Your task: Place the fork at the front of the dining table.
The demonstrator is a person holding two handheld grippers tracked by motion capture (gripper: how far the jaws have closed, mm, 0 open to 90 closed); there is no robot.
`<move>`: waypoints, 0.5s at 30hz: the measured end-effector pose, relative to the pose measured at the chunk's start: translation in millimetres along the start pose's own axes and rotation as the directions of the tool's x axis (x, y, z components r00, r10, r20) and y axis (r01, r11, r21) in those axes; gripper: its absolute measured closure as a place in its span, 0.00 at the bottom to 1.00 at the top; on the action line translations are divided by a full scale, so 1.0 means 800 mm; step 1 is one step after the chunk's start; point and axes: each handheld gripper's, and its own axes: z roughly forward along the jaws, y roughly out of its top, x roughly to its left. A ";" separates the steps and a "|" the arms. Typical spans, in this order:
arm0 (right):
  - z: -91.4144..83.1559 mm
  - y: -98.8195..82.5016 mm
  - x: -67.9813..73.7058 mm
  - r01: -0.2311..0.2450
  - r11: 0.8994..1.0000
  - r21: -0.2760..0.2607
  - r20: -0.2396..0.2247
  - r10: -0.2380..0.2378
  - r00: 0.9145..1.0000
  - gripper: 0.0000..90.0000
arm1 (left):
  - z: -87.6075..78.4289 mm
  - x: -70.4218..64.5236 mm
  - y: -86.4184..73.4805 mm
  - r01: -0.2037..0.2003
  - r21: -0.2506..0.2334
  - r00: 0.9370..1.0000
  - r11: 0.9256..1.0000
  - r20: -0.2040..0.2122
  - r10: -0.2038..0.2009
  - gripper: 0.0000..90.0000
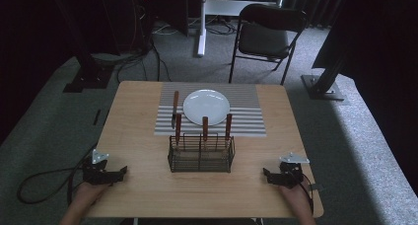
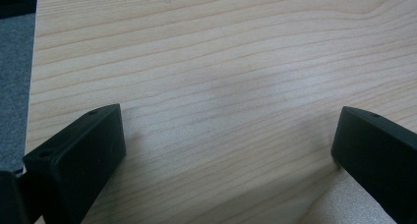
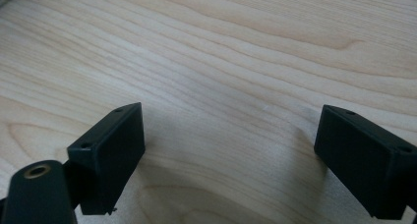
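One plate (image 1: 206, 106), one wire basket (image 1: 200, 155), four wooden-handled utensils (image 1: 205, 127).

Left gripper (image 1: 124, 170), right gripper (image 1: 265, 172): both apparently resting low, jaws spread wide.

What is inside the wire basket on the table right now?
Three utensils with brown wooden handles stand upright in the wire basket, handles poking above its rim. Their lower ends are hidden by the dark mesh, so what kind each is can't be told.

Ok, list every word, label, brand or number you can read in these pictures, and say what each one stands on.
None: no readable text anywhere.
The white plate, striped mat, wire basket and wooden table carry no print.
The left tongs and right tongs show plain black jaws, no marking.
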 end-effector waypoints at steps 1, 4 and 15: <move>-0.001 0.000 0.000 0.003 1.000 0.003 -0.003 -0.003 1.000 0.12 | 0.000 0.000 0.000 -0.001 0.000 1.000 1.000 0.001 0.001 0.00; -0.003 -0.003 0.000 -0.002 1.000 0.004 0.002 0.002 1.000 0.12 | -0.001 -0.001 -0.001 0.000 0.000 1.000 1.000 0.001 0.000 0.00; -0.005 -0.004 -0.001 -0.017 1.000 0.004 0.018 0.017 1.000 0.12 | -0.001 -0.001 -0.001 0.001 0.000 1.000 1.000 -0.001 -0.001 0.00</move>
